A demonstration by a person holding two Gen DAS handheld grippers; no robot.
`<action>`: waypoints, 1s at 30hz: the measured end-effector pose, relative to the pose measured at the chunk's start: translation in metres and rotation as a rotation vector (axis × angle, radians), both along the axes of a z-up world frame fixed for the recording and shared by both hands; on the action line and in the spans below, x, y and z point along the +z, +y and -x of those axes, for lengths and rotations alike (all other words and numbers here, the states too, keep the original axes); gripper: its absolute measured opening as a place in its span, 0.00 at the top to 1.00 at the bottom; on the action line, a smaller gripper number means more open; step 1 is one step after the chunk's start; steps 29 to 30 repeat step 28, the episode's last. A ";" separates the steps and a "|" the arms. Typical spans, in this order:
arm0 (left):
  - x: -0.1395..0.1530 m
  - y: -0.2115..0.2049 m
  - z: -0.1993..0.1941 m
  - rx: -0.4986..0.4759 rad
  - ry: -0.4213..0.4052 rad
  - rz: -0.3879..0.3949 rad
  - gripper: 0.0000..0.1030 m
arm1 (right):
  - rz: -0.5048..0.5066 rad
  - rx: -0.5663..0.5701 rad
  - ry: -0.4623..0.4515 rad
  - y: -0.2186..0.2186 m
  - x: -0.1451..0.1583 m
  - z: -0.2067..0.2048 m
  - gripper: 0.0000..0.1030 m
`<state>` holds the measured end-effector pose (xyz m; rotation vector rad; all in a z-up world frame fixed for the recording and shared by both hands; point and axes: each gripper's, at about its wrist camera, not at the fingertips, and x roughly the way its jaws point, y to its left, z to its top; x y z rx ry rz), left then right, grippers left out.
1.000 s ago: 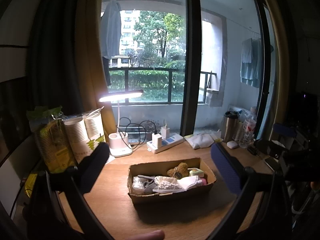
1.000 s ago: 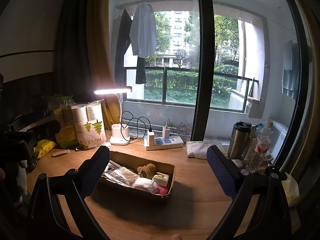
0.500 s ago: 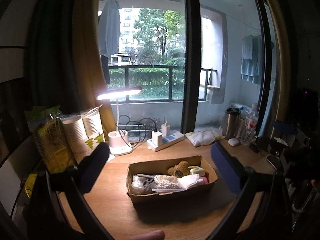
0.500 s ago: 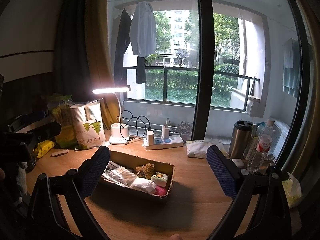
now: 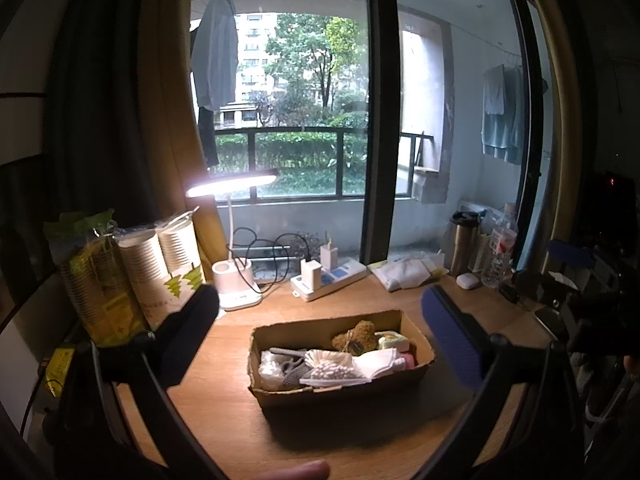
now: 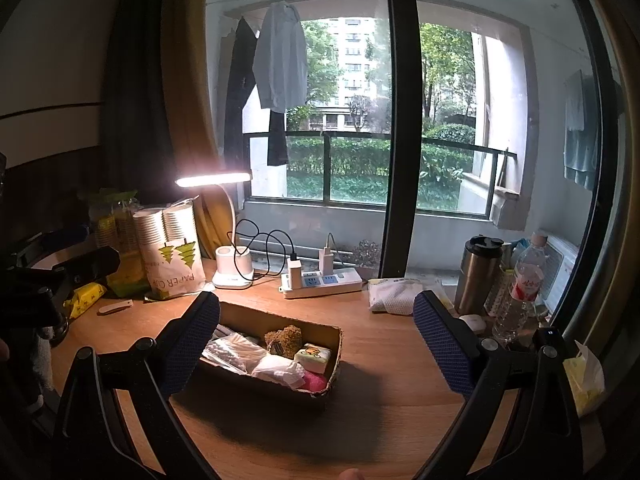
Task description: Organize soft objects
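Two claws hang above the wooden desk (image 5: 224,412), both spread wide and holding nothing. Between the fingers of the left claw (image 5: 320,332) lies the cardboard box (image 5: 340,394), set out on the desk in front of the window. It holds a brown plush toy (image 5: 358,338), a small pale-green block with a printed picture (image 5: 394,342), folded white cloth (image 5: 378,362), something pink (image 5: 408,360), a clear bag of cotton swabs (image 5: 332,372) and a grey piece (image 5: 294,372) beside white padding at the left end. From the right claw (image 6: 316,334) the same box sits to the lower left, partly behind the left finger (image 6: 192,344). Behind the box stand a lit desk lamp (image 6: 234,264), a white power strip (image 6: 322,282), a pack of paper cups (image 6: 174,252), a steel tumbler (image 6: 478,276) and a water bottle (image 6: 518,288)
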<state>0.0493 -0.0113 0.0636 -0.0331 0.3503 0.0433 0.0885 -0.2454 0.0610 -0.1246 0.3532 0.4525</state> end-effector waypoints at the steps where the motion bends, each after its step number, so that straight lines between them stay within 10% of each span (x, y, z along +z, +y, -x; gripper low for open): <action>1: 0.000 0.000 -0.001 -0.001 0.000 0.001 0.01 | 0.000 0.001 0.001 0.000 0.000 -0.001 0.04; 30: -0.010 0.004 -0.022 -0.005 0.025 0.014 0.01 | 0.016 0.000 0.036 0.008 -0.012 -0.024 0.04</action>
